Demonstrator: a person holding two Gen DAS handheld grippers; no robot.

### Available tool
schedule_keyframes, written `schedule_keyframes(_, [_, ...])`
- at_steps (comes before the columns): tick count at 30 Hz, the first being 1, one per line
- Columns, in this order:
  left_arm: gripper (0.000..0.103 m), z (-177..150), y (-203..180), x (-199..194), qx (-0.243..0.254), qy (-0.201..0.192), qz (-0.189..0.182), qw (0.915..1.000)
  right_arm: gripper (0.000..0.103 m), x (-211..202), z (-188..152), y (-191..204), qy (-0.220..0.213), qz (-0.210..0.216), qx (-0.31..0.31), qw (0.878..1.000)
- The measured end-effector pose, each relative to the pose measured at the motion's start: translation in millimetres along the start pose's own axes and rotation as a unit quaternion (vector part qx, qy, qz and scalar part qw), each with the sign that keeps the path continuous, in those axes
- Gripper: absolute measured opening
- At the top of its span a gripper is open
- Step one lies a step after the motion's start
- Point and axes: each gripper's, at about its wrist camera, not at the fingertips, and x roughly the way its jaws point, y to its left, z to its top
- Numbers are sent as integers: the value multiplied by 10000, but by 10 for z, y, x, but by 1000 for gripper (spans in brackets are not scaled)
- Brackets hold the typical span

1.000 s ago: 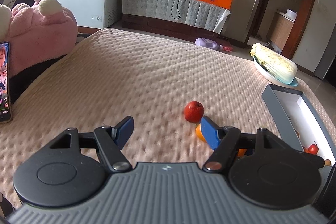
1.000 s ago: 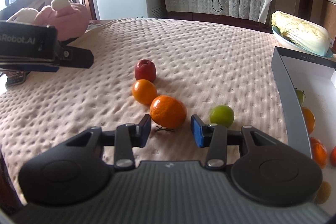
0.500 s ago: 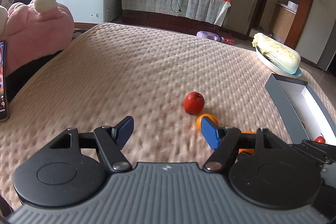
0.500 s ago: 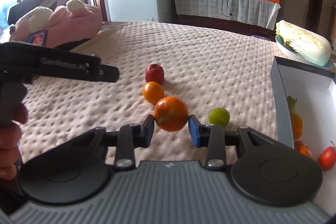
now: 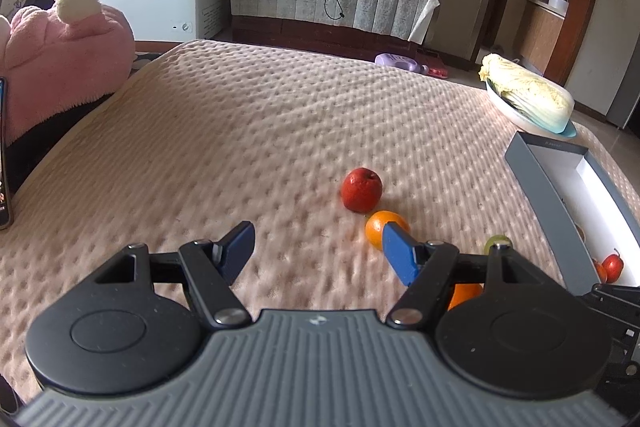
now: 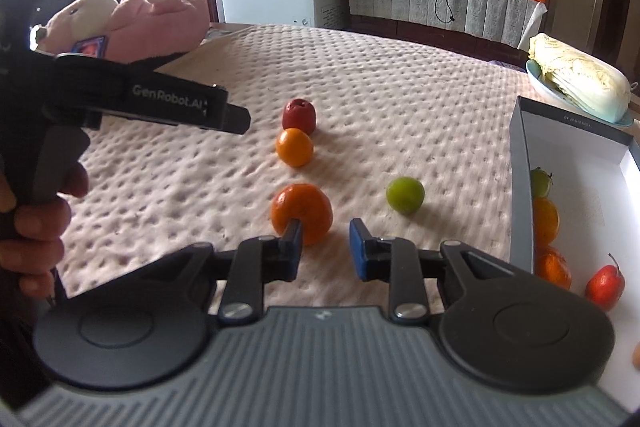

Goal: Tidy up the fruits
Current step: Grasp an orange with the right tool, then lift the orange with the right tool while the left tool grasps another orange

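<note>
We are finding the right gripper (image 6: pixel 325 243) closing on empty space beside the large orange (image 6: pixel 308 205).

We are seeing that orange lying on the bedspread (image 6: pixel 400 107) just ahead of the gripper's left finger, outside the narrowing gap. The left gripper (image 5: pixel 318 245) is hanging over the cover with its jaws apart and nothing between them. A small orange (image 6: pixel 294 147), red fruit (image 6: pixel 299 115) and green fruit (image 6: pixel 405 195) are lying loose. More fruit is sitting inside the grey box (image 6: pixel 520 187).
</note>
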Motion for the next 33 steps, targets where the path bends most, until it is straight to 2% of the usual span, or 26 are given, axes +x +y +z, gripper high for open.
schedule_keyframes(1, [75,-2,0,3,2,7,-6,10000,31,-1,-4,8,-18,-39,-18,10000])
schedule_keyframes(3, [75,-5,4,11,-15,20,-8,10000,52,3,2,36,-70,-228,-99,9997])
schedule_keyframes(4, [75,-6,5,18,-20,33,-14,10000,55,6,7,44,-103,-272,-125,9995])
schedule_keyframes(8, [75,-14,-1,47,-7,85,-30,10000,55,81,38,59,-91,71,78,9999])
schedule_keyframes(12, [75,-16,-48,97,-46,150,-88,9998,54,245,45,151,-46,-150,-29,9999])
schedule_keyframes(13, [75,-16,-67,107,-37,160,-102,9998,51,291,48,143,44,-171,-2,9998])
schedule_keyframes(14, [75,-16,-91,118,-17,165,-117,9998,41,321,44,120,103,-99,57,9999])
schedule_keyframes(16, [75,-18,-147,136,47,173,-170,9997,41,306,56,107,109,-76,98,9999])
schedule_keyframes(24, [75,-22,-291,227,85,229,-226,9994,41,-182,125,-115,-394,-155,268,9987])
schedule_keyframes(28, [75,-30,-375,342,148,306,-124,9993,41,-353,103,-243,-496,-224,320,9980])
schedule_keyframes(33, [75,-29,-390,536,-18,502,-22,9987,41,-492,59,-429,-548,-323,511,9967])
